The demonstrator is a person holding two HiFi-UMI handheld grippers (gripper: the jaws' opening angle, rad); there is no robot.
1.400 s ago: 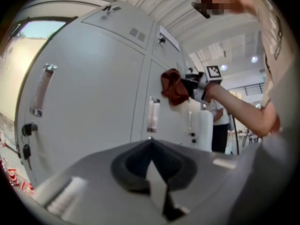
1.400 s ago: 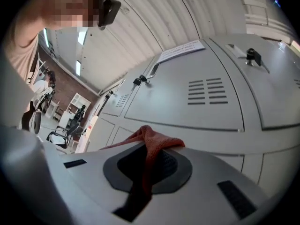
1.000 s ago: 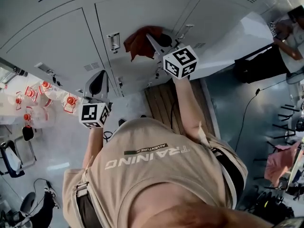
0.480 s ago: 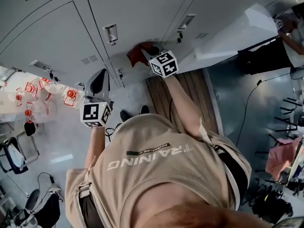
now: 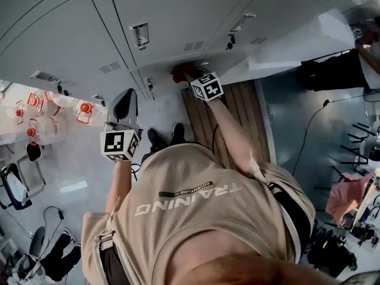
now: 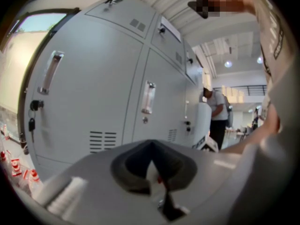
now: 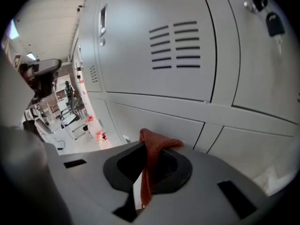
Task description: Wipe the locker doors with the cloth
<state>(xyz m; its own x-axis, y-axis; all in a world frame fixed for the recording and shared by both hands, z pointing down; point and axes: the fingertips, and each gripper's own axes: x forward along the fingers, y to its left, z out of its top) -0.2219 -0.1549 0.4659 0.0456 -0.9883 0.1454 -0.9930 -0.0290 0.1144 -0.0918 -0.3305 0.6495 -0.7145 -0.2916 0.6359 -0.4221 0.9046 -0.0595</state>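
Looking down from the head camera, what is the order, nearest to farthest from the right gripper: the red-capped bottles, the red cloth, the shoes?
1. The red cloth: pinched in the fingers of the right gripper, low against the lockers.
2. The shoes: on the floor, below and left of it.
3. The red-capped bottles: far off at the left edge.

Smooth matt painted-metal locker doors (image 7: 154, 78), coarse-knit red cloth (image 7: 150, 158), slatted wooden platform (image 5: 246, 111).

Two grippers (image 5: 123, 98) (image 5: 189, 76), one cloth (image 7: 151, 146), three handles (image 5: 139, 35) on lockers (image 5: 178, 5), at least four bottles (image 5: 86, 108) left of them, one bystander (image 6: 216, 116) right.
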